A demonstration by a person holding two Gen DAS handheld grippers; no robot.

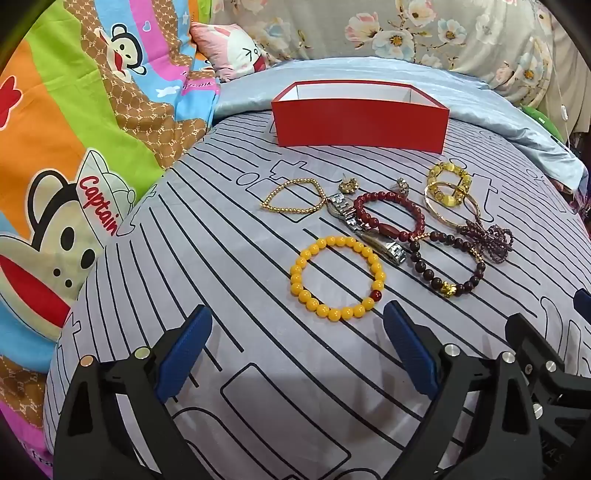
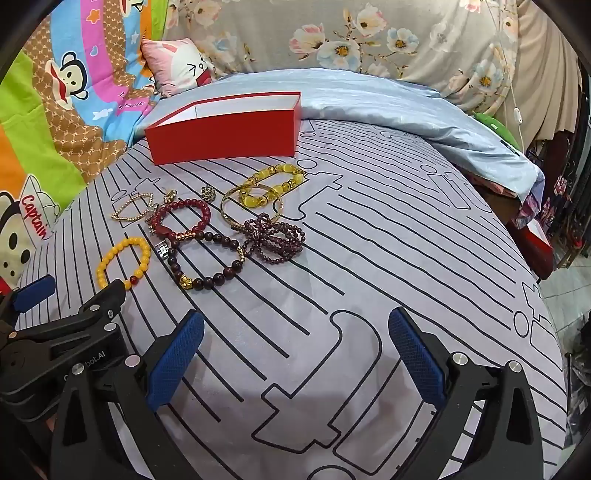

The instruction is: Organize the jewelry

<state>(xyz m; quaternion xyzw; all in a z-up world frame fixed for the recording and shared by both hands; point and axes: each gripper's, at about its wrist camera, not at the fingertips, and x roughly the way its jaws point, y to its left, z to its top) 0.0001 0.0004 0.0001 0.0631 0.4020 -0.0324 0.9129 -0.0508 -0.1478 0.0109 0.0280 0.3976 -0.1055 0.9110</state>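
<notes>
An open red box (image 1: 360, 122) (image 2: 225, 134) stands at the far side of the striped grey bedspread (image 1: 221, 258). In front of it lies jewelry: a yellow bead bracelet (image 1: 295, 275) (image 2: 101, 264), a gold bead bracelet (image 1: 271, 197), a silver watch (image 1: 345, 214), a red bead bracelet (image 1: 417, 214) (image 2: 203, 208), a dark bead bracelet (image 1: 476, 280) (image 2: 236, 264), a purple bead strand (image 1: 496, 238) (image 2: 280, 236), a yellow stone bracelet (image 1: 436, 175) (image 2: 258, 199), a gold bangle (image 2: 226, 206). My left gripper (image 1: 297, 321) is open, just short of the yellow bracelet. My right gripper (image 2: 295, 326) is open over bare cloth.
A cartoon monkey quilt (image 1: 55, 147) lies at the left, a pink pillow (image 1: 236, 48) and floral bedding (image 1: 406, 33) behind the box. A light blue sheet (image 2: 424, 114) is bunched at the back right. The bed edge drops off at the right (image 2: 550, 295).
</notes>
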